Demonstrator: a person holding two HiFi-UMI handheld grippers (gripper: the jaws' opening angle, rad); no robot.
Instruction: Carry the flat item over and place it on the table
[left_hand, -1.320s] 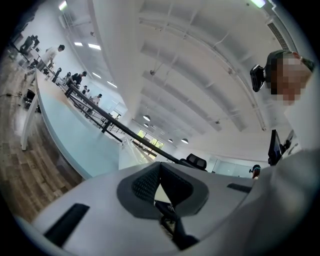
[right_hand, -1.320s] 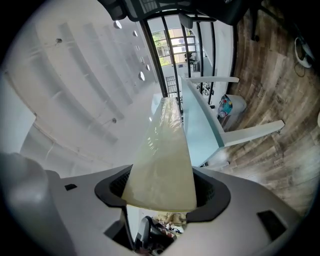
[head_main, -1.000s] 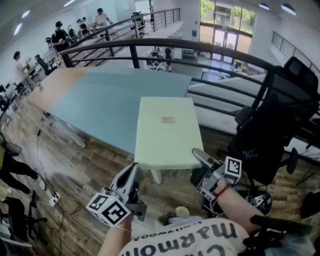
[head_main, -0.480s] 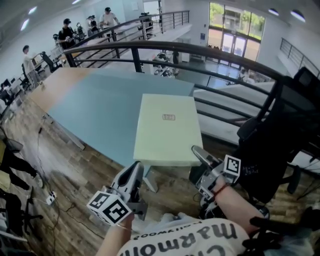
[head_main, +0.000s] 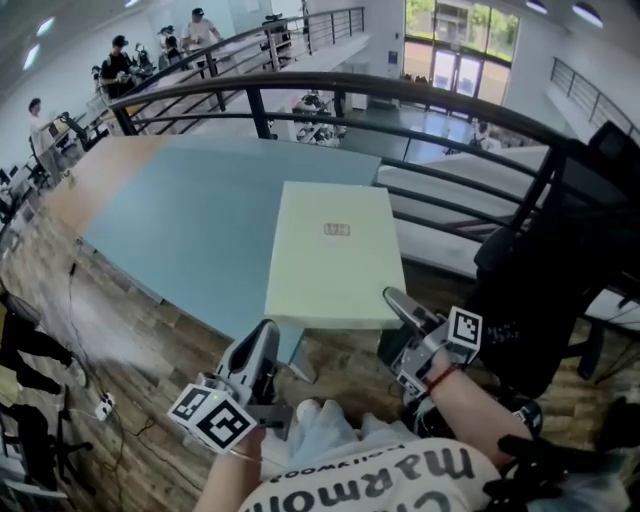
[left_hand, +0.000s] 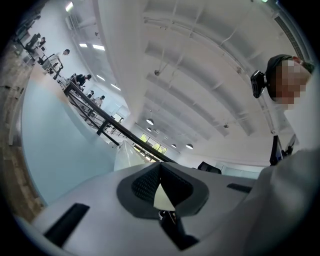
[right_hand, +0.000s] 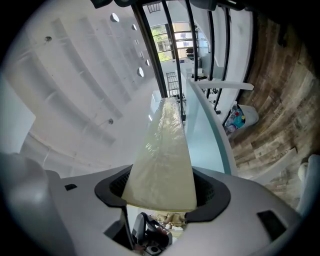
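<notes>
A flat pale yellow-green panel (head_main: 335, 262) with a small label hangs level in the head view. It reaches out over the near edge of a light blue table (head_main: 180, 215). My left gripper (head_main: 268, 338) is shut on the panel's near left corner. In the left gripper view only a thin wedge of the panel (left_hand: 163, 196) shows between the left gripper (left_hand: 161, 186) pads. My right gripper (head_main: 397, 302) is shut on the near right corner. In the right gripper view the panel (right_hand: 164, 155) runs away from the right gripper (right_hand: 161, 200).
A black curved railing (head_main: 420, 95) runs behind the table, and past it the floor drops to a lower level. A black office chair (head_main: 560, 250) stands close on the right. Wood floor with cables lies to the left. People sit at desks far back left (head_main: 120, 62).
The panel and both grippers have moved a little forward towards the blue table. A light shoe has come into view at the bottom between the grippers. Both grips are unchanged.
</notes>
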